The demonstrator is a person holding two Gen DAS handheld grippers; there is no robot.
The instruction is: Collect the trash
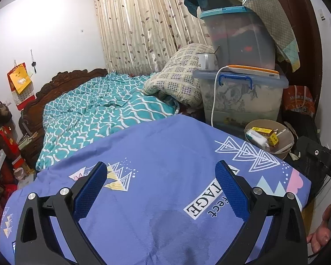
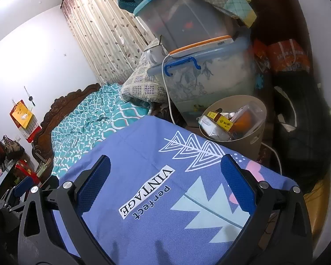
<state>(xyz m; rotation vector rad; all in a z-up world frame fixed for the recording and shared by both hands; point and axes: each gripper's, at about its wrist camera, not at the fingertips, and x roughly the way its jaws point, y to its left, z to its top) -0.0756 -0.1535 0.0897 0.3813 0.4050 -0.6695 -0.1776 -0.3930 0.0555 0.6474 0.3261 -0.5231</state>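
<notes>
A beige round waste bin (image 2: 251, 142) stands beyond the far right corner of a surface draped in blue printed cloth (image 2: 147, 145). Inside it lie a yellow carton (image 2: 220, 119), clear plastic wrap and an orange item. The left wrist view shows the same bin (image 1: 285, 154) at right, holding yellow cartons and a white packet. My left gripper (image 1: 161, 184) hovers open over the blue cloth (image 1: 165, 145), nothing between its fingers. My right gripper (image 2: 165, 180) is open too, above the cloth near the "VINTAGE" print.
Stacked plastic storage boxes (image 2: 211, 75) with a white cable stand behind the bin. A bed with a teal quilt (image 1: 99, 108) and a folded checked blanket (image 1: 181, 77) lies beyond the cloth. Dark bags (image 2: 302, 132) crowd the right. A hand (image 1: 320, 236) shows at the lower right.
</notes>
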